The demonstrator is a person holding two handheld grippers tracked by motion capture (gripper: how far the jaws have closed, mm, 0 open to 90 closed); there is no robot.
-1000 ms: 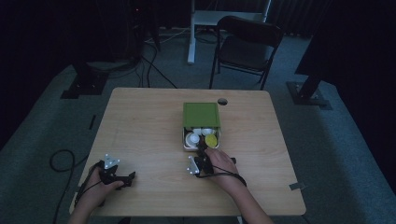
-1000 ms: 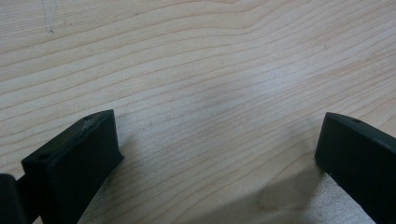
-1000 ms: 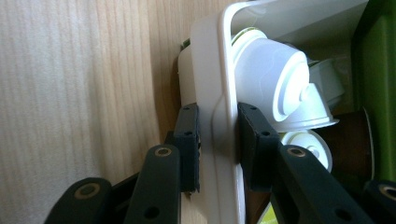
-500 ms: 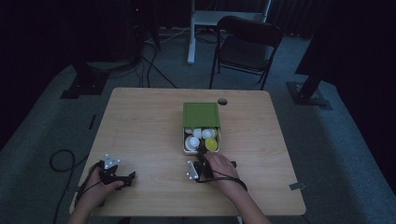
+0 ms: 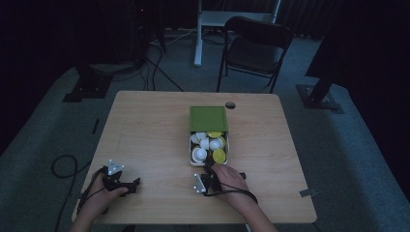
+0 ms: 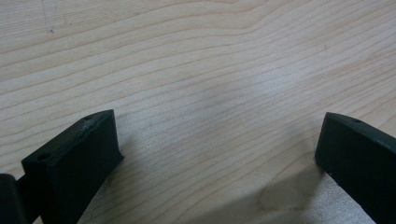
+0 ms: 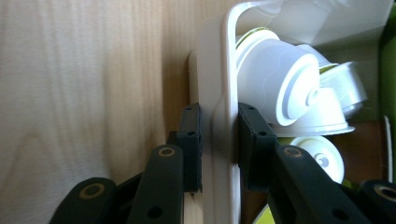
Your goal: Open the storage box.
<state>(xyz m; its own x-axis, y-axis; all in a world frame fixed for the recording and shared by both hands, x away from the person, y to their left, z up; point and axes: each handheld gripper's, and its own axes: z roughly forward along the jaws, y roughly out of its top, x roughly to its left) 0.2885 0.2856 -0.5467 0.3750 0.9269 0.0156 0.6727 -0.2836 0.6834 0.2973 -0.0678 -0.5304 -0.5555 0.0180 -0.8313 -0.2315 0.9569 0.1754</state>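
High view: wooden table (image 5: 145, 125) in a dark room, right gripper (image 5: 207, 175) fingers pinching tray (image 5: 190, 154), left gripper (image 5: 126, 185) fingers spread.

A table (image 5: 145, 125) fills the middle of the high view, with a box (image 5: 208, 119) just right of centre and cups (image 5: 207, 147) inside its lower half. Directly below it sits the right gripper (image 5: 209, 170); the left gripper (image 5: 131, 183) lies at lower left. A chair (image 5: 254, 48) stands above the table's upper edge.
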